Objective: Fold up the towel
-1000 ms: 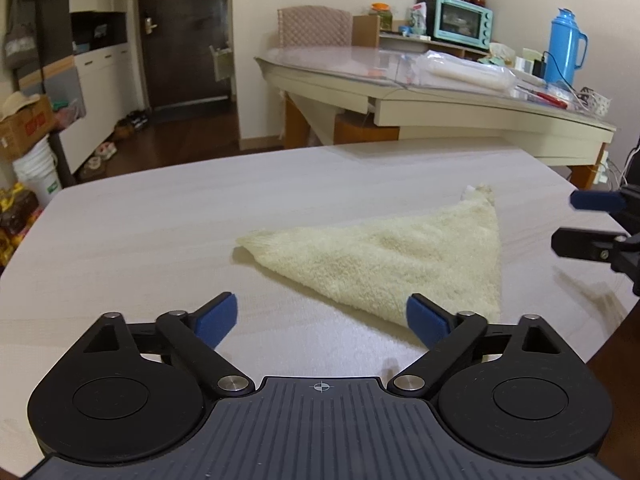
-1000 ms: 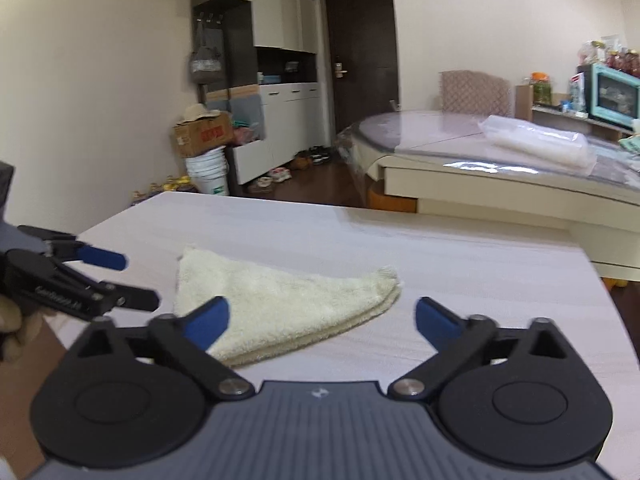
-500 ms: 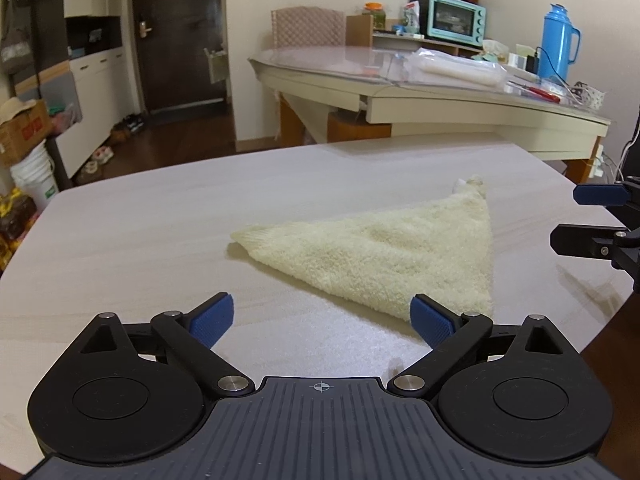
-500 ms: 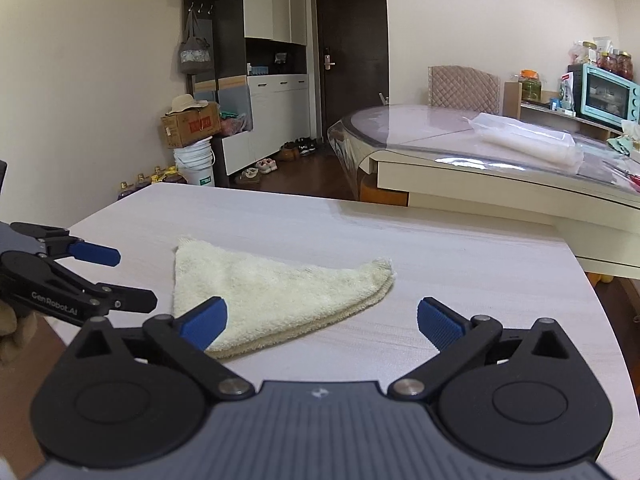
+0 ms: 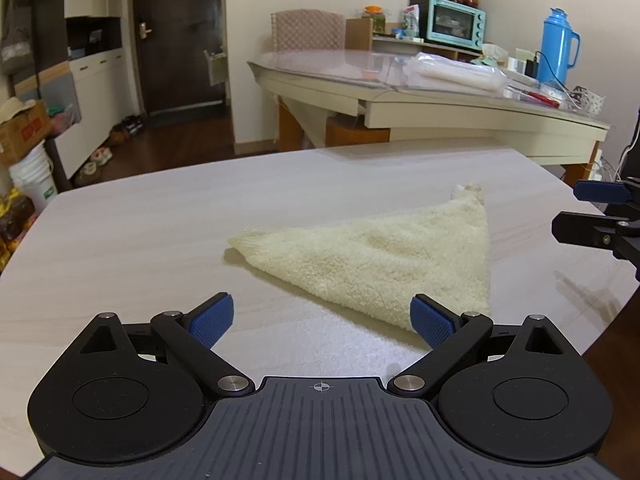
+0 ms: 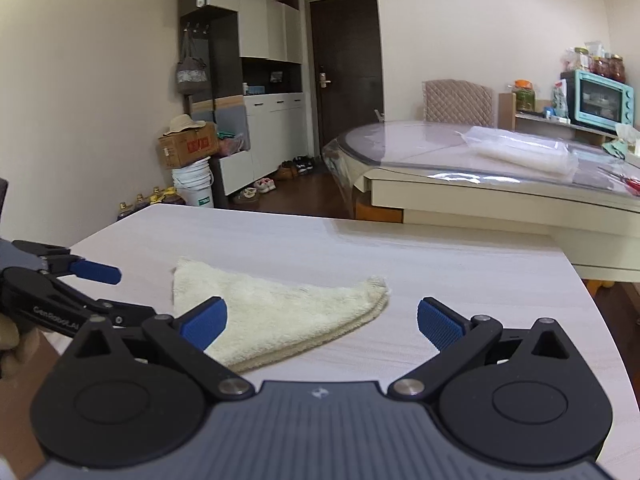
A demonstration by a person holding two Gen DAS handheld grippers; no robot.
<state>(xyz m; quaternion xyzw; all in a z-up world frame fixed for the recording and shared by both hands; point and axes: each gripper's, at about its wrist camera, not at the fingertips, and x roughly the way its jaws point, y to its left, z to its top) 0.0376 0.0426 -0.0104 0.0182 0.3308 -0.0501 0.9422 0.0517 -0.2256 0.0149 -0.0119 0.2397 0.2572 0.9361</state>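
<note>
A cream towel (image 5: 376,256) lies folded into a flat triangle on the pale wood table (image 5: 140,224). In the right wrist view the same towel (image 6: 280,308) shows two stacked layers along its near edge. My left gripper (image 5: 320,320) is open, held back from the towel's near corner, with nothing between its blue pads (image 5: 212,318). The right gripper (image 6: 320,320) is open too, hovering just short of the towel. Each gripper appears at the edge of the other's view, the right gripper (image 5: 576,212) and the left gripper (image 6: 116,292), both apart from the cloth.
Behind stands a glass-topped dining table (image 5: 440,92) with a plastic bag, a teal toaster oven (image 5: 456,26) and a blue thermos (image 5: 558,46). A white bucket (image 6: 194,186) and a cardboard box (image 6: 188,148) sit on the floor at left. The table's right edge (image 6: 592,288) is close.
Both grippers have drawn back and risen a little from the towel, so it looks slightly farther off. The towel itself has not moved. Both stay open.
</note>
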